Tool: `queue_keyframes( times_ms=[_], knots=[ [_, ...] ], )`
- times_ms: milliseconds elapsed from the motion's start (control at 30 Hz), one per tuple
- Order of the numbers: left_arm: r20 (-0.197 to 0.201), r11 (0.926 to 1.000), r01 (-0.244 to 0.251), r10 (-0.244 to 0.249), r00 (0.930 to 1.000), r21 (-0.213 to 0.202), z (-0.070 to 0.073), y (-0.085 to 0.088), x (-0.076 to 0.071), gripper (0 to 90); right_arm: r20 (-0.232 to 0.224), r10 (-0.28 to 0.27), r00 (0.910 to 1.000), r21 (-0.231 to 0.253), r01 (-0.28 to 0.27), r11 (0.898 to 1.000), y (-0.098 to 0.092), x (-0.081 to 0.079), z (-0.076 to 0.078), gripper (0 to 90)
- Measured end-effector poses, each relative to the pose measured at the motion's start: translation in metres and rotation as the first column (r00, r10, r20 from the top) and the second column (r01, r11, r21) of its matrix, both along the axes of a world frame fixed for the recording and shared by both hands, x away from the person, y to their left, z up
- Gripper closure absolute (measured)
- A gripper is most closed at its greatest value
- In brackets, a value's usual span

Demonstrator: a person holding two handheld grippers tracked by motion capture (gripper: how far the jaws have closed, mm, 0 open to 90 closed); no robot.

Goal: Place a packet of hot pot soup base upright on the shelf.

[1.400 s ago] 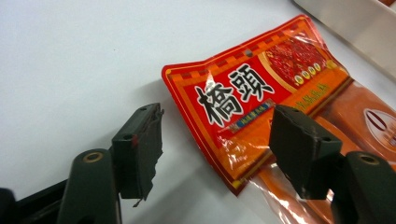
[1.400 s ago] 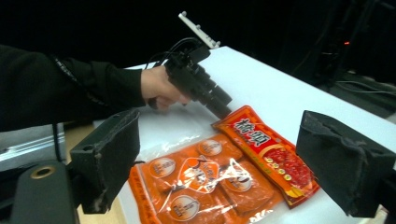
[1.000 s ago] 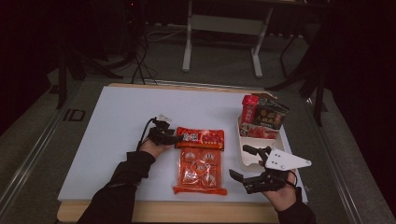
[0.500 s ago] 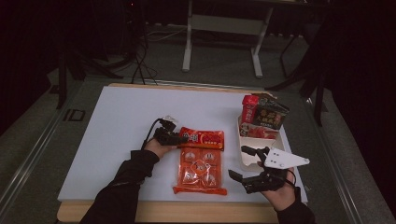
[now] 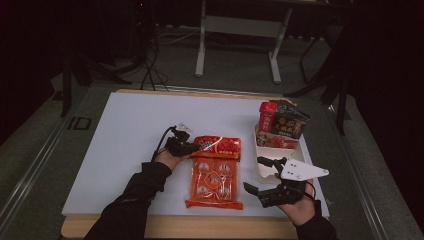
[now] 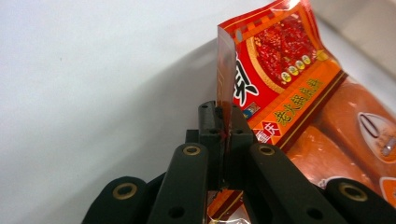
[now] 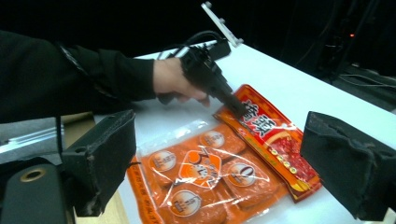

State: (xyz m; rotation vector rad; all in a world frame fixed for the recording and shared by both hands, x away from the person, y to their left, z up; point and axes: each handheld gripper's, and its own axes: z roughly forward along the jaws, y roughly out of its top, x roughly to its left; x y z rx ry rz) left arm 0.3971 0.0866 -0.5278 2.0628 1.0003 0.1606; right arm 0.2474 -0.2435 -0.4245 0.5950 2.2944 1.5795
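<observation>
A red sauce packet point(image 5: 218, 146) lies on the white tabletop point(image 5: 125, 135), overlapping the top of a clear orange pack point(image 5: 214, 181) of several round pieces. My left gripper point(image 5: 192, 148) has just been closing and now pinches the red packet's point(image 6: 280, 70) left edge, which stands up between the closed pads in the left gripper view point(image 6: 223, 119). In the right gripper view the left gripper point(image 7: 236, 109) meets the red packet's point(image 7: 275, 140) corner. My right gripper point(image 5: 255, 174) rests open at the front right, beside the orange pack point(image 7: 205, 182), with nothing between its fingers point(image 7: 224, 161).
A white tray point(image 5: 296, 156) at the right holds a red box point(image 5: 268, 117), a dark packet point(image 5: 291, 122) and a red item. The table's front edge runs just under both hands. Desk legs and cables stand on the floor beyond the table.
My left gripper slid right to the red packet's left edge and shut on it, lifting that edge. The right gripper stayed where it was.
</observation>
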Motion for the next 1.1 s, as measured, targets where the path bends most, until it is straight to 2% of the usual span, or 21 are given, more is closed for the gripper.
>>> queue_keyframes(
  times_ms=[167,300,400,433,533,667,900,1100],
  knots=[
    [0.015,0.9997,0.005,-0.005,0.9999,-0.022,0.008,0.006,-0.006,89.0,0.002,-0.02,0.9998,-0.013,0.02,1.0,-0.001,0.001,0.0,10.6],
    [0.04,0.9978,0.007,-0.004,0.9992,-0.066,0.019,0.011,-0.013,89.1,0.005,-0.028,0.9996,-0.014,0.028,1.0,-0.001,0.002,-0.001,10.3],
    [0.05,0.9976,0.015,-0.012,0.9987,-0.067,0.027,0.012,-0.016,89.1,0.007,-0.029,0.9995,-0.015,0.029,0.999,-0.001,0.002,0.0,10.0],
    [0.059,0.9969,0.02,-0.015,0.9981,-0.077,0.034,0.013,-0.02,89.1,0.008,-0.029,0.9995,-0.014,0.03,0.999,-0.001,0.002,0.0,10.0],
    [0.076,0.9955,0.033,-0.026,0.9968,-0.089,0.043,0.013,-0.024,89.2,0.033,-0.047,0.9983,-0.022,0.048,0.999,-0.001,0.001,0.001,10.0],
    [0.091,0.9933,0.046,-0.036,0.9951,-0.106,0.053,0.015,-0.031,89.2,0.028,-0.062,0.9977,-0.037,0.063,0.997,-0.002,0.002,0.001,10.0],
    [0.122,0.9886,0.071,-0.054,0.991,-0.133,0.069,0.016,-0.043,89.3,0.024,-0.081,0.9964,-0.034,0.082,0.996,-0.004,0.002,0.004,13.6],
    [0.157,0.9824,0.104,-0.079,0.9844,-0.155,0.084,0.015,-0.056,89.6,0.027,-0.106,0.994,-0.031,0.107,0.994,-0.011,0.001,0.007,16.9]
  ],
)
